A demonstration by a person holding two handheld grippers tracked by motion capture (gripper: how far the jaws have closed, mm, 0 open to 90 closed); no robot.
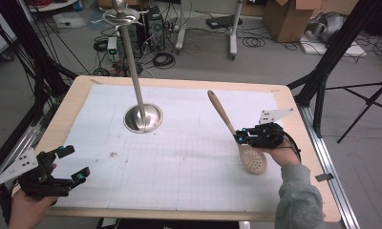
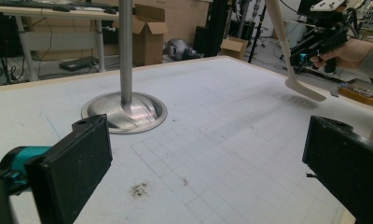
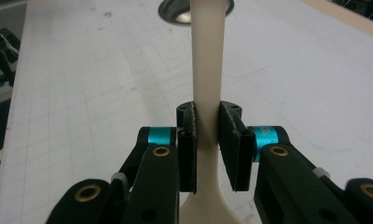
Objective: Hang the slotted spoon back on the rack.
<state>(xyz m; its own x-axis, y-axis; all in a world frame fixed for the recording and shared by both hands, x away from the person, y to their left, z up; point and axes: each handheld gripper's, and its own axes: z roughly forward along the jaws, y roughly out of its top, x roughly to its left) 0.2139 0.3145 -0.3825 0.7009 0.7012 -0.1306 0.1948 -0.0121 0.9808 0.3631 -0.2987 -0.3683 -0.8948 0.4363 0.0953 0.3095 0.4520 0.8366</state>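
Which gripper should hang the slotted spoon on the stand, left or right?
Right. The right gripper is already shut on the slotted spoon at its neck, with the handle pointing toward the metal stand. The left gripper is open and empty at the table's near-left corner.

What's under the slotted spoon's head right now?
Under the slotted spoon, held by the right tongs, lies only the white gridded mat. The head hides the patch directly beneath it, and whether it touches the mat is unclear.
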